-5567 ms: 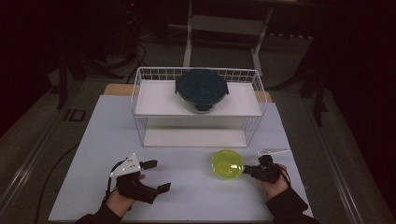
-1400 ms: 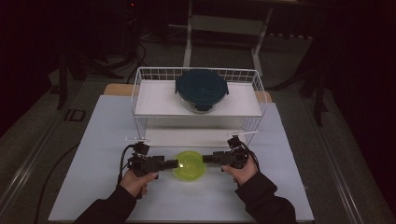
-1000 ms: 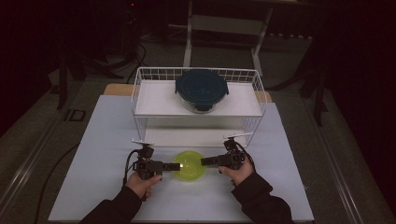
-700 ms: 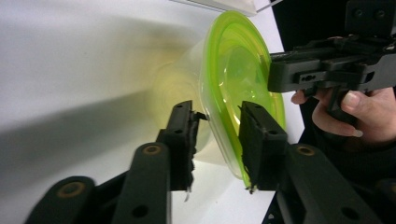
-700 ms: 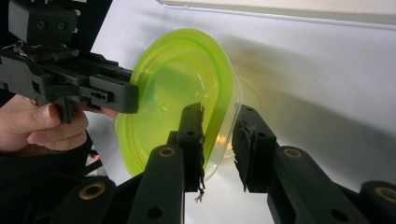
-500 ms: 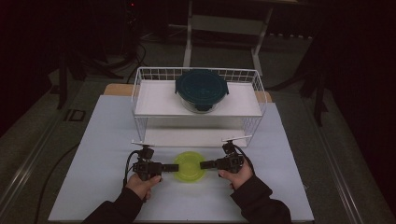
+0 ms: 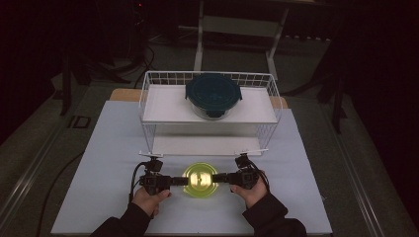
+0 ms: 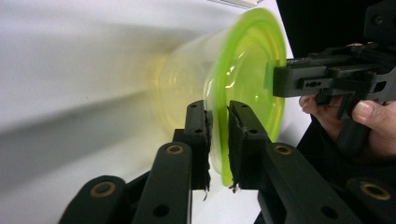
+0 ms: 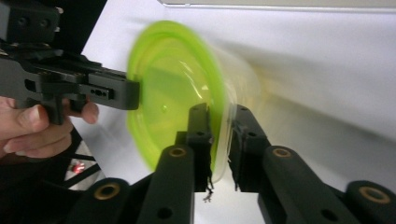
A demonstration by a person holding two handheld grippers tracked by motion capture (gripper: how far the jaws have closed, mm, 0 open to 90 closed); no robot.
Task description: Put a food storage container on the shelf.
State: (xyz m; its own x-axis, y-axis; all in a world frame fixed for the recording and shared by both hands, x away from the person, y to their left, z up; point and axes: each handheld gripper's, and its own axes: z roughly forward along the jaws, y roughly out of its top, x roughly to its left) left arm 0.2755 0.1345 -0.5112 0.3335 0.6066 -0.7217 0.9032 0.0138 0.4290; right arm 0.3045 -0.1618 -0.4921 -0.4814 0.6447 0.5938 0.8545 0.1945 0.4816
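Two grippers clamp opposite sides of a green bowl's rim: the left gripper [image 8: 217,140] and the right gripper [image 9: 219,140], jaws closed on the thin edge. The green bowl [image 7: 200,179] sits upright, mouth facing up, on the white table [image 7: 99,163], just before a wire rack [image 7: 269,106].

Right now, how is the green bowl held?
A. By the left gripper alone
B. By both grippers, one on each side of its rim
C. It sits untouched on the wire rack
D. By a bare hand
B: the left gripper and the right gripper each pinch the rim of the green bowl from opposite sides.
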